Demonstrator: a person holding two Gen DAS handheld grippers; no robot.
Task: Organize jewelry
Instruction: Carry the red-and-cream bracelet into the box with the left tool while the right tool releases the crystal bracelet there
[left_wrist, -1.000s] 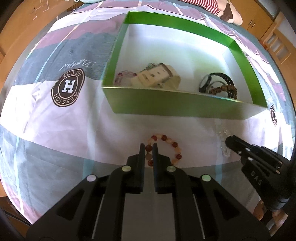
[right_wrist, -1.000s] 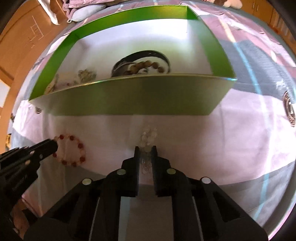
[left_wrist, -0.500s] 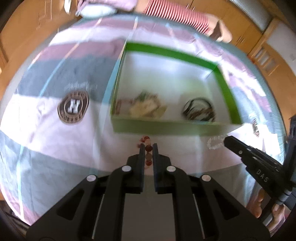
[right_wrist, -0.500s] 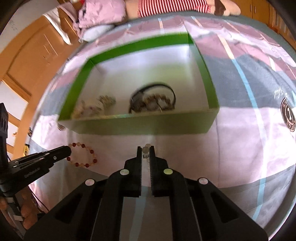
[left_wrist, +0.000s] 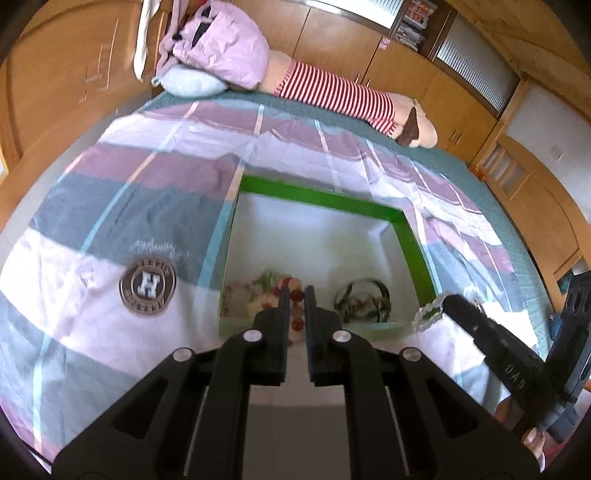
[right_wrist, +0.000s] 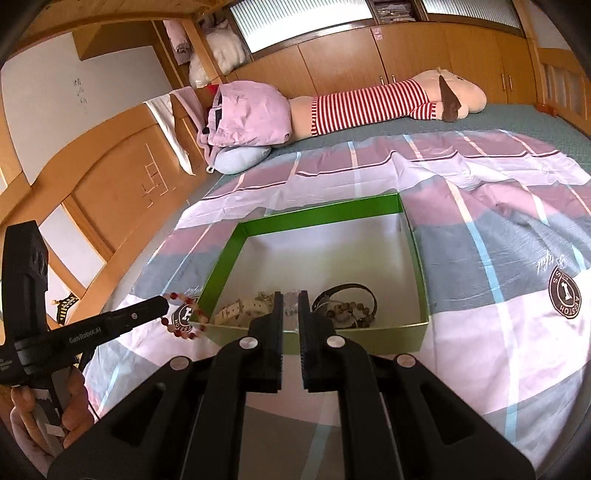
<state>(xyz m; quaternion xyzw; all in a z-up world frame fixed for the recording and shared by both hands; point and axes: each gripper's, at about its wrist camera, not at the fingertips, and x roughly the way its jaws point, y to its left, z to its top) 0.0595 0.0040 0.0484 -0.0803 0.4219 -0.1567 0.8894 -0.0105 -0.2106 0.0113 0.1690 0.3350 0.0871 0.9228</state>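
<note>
My left gripper (left_wrist: 294, 291) is shut on a red-and-peach bead bracelet (left_wrist: 296, 296), which hangs off the bed in front of the green box (left_wrist: 317, 196). In the right wrist view that bracelet (right_wrist: 183, 334) dangles from the left gripper (right_wrist: 164, 303), left of the box (right_wrist: 321, 215). My right gripper (right_wrist: 290, 295) is shut on a clear crystal bracelet (right_wrist: 290, 310). From the left wrist view the clear bracelet (left_wrist: 428, 313) hangs at the right gripper (left_wrist: 448, 301), near the box's front right corner. Inside the box lie a black watch with a brown bead bracelet (right_wrist: 347, 307) and a cream strap (right_wrist: 240, 311).
The box rests on a striped bedcover (right_wrist: 498, 332) with round logos. A long plush toy in a red-striped top (right_wrist: 369, 101) and a pink bag (right_wrist: 247, 114) lie at the far side. Wooden panels enclose the bed. A person's hand (right_wrist: 74, 406) holds the left gripper's handle.
Both grippers have risen off the bedcover, each lifting its bracelet with it. Both views have tipped upward, so the box sits lower and smaller and the room's far side shows.
</note>
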